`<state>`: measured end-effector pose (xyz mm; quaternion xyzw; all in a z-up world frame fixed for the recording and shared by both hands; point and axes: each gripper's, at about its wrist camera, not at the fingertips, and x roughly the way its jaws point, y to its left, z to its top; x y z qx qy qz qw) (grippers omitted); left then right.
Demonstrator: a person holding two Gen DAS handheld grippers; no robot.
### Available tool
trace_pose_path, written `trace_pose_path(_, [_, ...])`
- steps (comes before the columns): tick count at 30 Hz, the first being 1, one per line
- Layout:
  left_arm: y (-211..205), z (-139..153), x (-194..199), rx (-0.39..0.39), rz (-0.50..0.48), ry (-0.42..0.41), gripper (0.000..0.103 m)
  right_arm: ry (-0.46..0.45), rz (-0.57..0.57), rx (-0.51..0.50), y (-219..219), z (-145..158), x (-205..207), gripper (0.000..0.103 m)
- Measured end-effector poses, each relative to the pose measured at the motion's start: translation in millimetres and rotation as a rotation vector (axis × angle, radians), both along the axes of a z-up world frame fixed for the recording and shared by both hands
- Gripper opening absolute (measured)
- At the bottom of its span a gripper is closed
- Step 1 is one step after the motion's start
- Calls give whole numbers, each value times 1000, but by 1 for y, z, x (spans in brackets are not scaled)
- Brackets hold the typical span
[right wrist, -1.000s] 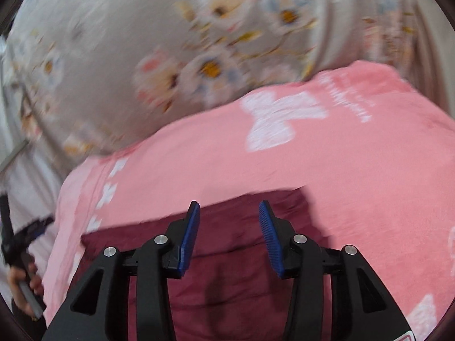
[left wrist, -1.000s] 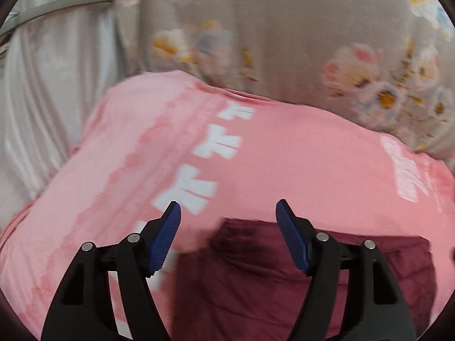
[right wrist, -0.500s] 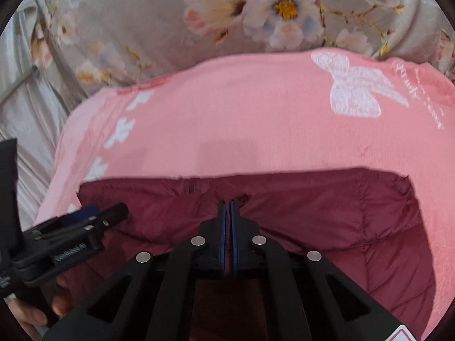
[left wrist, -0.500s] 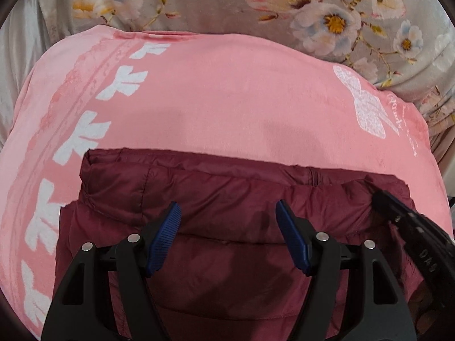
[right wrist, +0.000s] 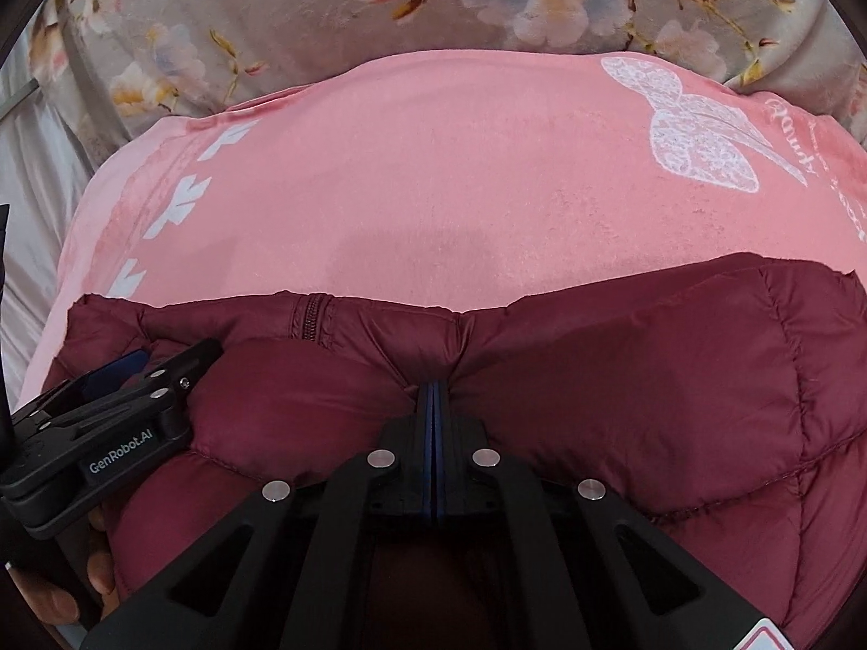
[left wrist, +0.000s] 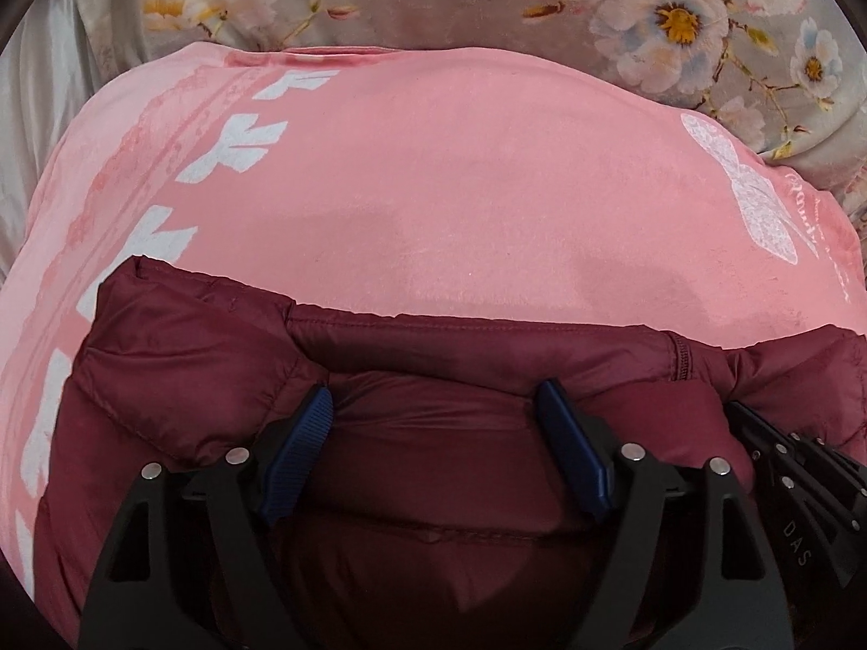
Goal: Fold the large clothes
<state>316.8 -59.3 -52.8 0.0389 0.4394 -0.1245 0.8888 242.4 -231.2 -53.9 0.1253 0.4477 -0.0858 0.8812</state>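
A dark red quilted down jacket (left wrist: 189, 357) lies on a pink blanket, its zipper edge facing away; it also shows in the right wrist view (right wrist: 650, 379). My left gripper (left wrist: 436, 406) is open, its blue pads pressed down on either side of a puffy fold of the jacket. My right gripper (right wrist: 433, 390) is shut on a pinch of the jacket's fabric near its far edge. The left gripper (right wrist: 130, 379) shows at the left of the right wrist view, and the right gripper's body (left wrist: 802, 476) at the right of the left wrist view.
The pink blanket (left wrist: 460, 189) with white bow prints covers the surface beyond the jacket (right wrist: 433, 189). A grey floral bedspread (left wrist: 677, 27) lies behind it. White fabric (left wrist: 32, 108) sits at the far left.
Both grippers moved in low over the jacket. The right gripper closed on the jacket about half a second ago and stays shut. The left stays open, now pressing into the fabric.
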Motion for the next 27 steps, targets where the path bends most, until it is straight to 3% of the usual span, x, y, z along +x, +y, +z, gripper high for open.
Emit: trace_pose_path(27, [-11, -10, 0, 58, 6, -50, 84, -43, -8, 16, -2, -8, 1, 0])
